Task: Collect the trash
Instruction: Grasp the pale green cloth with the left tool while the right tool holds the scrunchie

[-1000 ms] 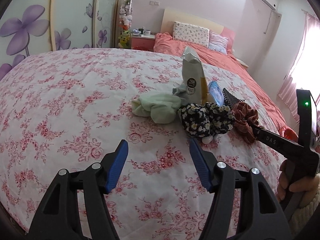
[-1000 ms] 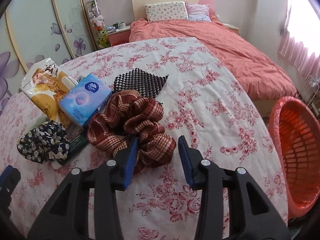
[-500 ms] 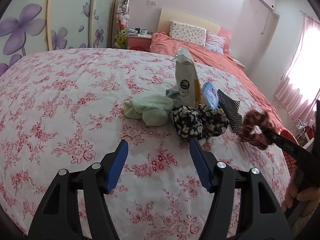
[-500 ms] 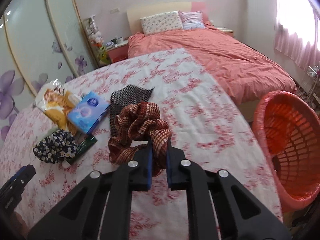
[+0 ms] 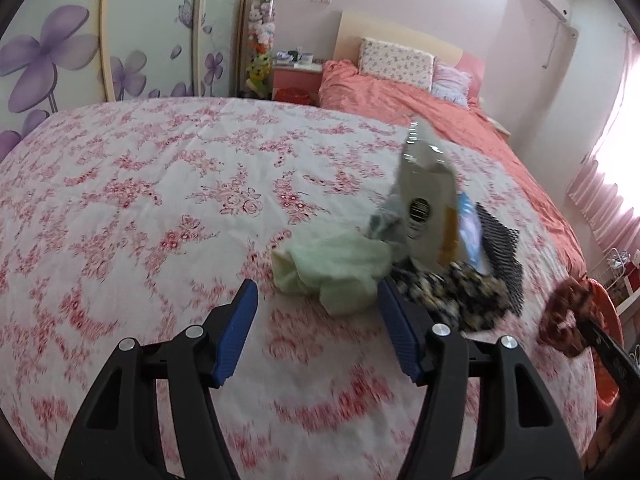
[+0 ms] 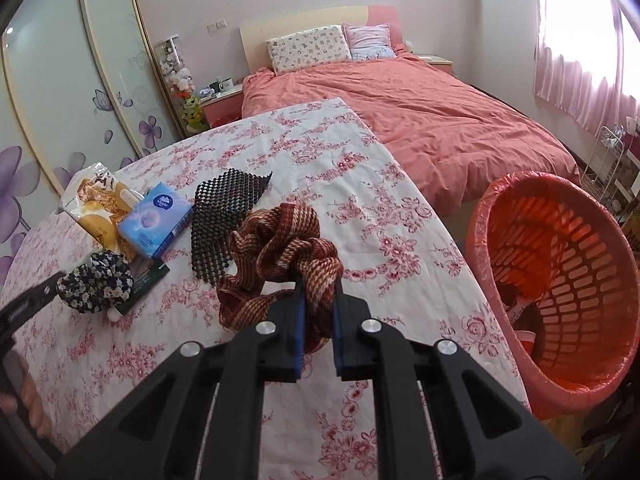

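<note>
My right gripper point(image 6: 318, 296) is shut on a red-brown plaid scrunchie point(image 6: 280, 248), which hangs clear above the floral tablecloth point(image 6: 360, 208). An orange basket point(image 6: 580, 280) with a liner stands on the floor to its right, past the table edge. My left gripper point(image 5: 316, 296) is open, and the near edge of a pale green cloth point(image 5: 336, 264) shows between its tips. Behind the cloth lie a snack bag point(image 5: 428, 208), a blue tissue pack point(image 6: 156, 220), a black mesh mat point(image 6: 224, 216) and a dark floral scrunchie point(image 6: 96, 282). The plaid scrunchie point(image 5: 564, 320) also appears at the right of the left wrist view.
A bed with a salmon cover point(image 6: 420, 120) lies beyond the table. A wardrobe with purple flowers point(image 5: 60, 52) stands at the left, with a pink nightstand point(image 5: 296, 76) beside it. A white wire rack point(image 6: 608, 164) stands by the window. A hand point(image 6: 28, 396) shows at the left edge.
My right gripper closed on the plaid scrunchie and lifted it off the table, toward the basket side. My left gripper moved closer to the green cloth, still open.
</note>
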A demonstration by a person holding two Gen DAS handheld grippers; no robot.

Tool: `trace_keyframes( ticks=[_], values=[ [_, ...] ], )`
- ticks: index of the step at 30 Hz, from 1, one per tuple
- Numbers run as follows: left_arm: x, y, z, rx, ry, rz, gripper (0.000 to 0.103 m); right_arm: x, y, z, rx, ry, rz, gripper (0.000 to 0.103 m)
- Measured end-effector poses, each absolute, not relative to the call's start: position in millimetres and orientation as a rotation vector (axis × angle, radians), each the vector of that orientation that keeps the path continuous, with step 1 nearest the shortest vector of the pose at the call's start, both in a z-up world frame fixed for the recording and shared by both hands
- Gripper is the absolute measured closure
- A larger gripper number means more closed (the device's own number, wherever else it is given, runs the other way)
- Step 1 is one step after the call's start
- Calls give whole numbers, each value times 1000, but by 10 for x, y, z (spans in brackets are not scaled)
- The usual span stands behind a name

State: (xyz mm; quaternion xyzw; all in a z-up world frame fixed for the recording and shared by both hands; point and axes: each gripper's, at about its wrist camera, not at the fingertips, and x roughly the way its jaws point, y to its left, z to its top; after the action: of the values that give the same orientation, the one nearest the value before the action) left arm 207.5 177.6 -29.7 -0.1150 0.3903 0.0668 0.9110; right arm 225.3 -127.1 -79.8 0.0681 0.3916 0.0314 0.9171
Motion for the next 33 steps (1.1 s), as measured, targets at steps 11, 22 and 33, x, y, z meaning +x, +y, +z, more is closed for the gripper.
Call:
trace_keyframes(
  ticks=[11,22,33],
  values=[
    [2298,1802,-501,-264,865,92,81,2191,-1297,-795,131,818,54,91],
    [2016,1916,-251,-256,789,125,87,1999,-1347,-581,132,770,56,92],
    [1685,1652,145,-222,718,75,87,1658,-1491,-327,140,703,46,91]
  ],
)
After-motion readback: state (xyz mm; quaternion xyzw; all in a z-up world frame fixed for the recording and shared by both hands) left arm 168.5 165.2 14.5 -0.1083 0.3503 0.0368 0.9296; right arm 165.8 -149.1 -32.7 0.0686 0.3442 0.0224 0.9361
